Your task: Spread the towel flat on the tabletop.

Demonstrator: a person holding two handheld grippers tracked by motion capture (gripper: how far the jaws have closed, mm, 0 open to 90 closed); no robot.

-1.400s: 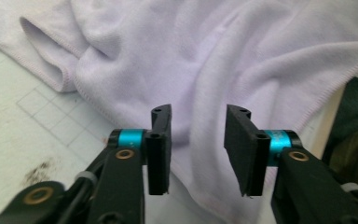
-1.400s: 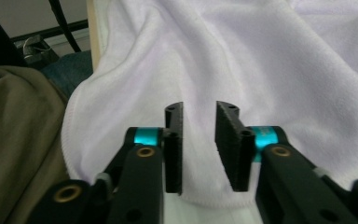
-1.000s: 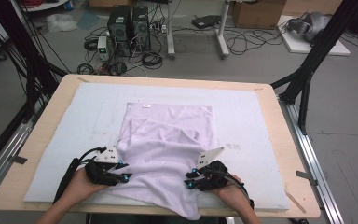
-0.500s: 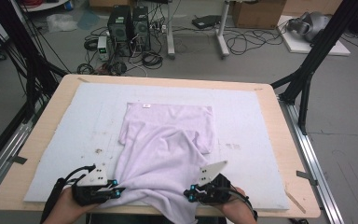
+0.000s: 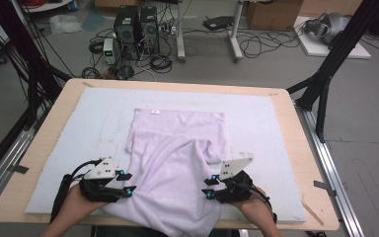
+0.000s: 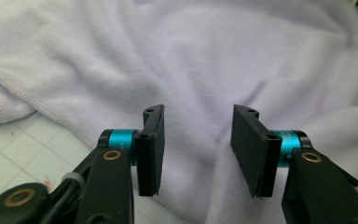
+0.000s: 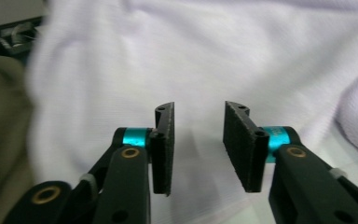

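**benchrat:** Two grippers, one pale lilac fleecy cloth (image 5: 177, 163). Where's it sitting?

**foldfan:** On the light grey foam mat (image 5: 69, 143) covering the wooden table (image 5: 39, 123). Far half lies flat toward 12 o'clock; near half is rumpled and its edge droops over the table's edge at 6 o'clock.

**benchrat:** And the claws?

**foldfan:** Left gripper (image 5: 128, 183) is at the cloth's 7 o'clock edge, right gripper (image 5: 208, 186) at about 5 o'clock. Both have just been opening. In the gripper views, the left gripper (image 6: 198, 149) and the right gripper (image 7: 198, 147) each have jaws spread, with cloth lying behind the gap and the pads pinching nothing.
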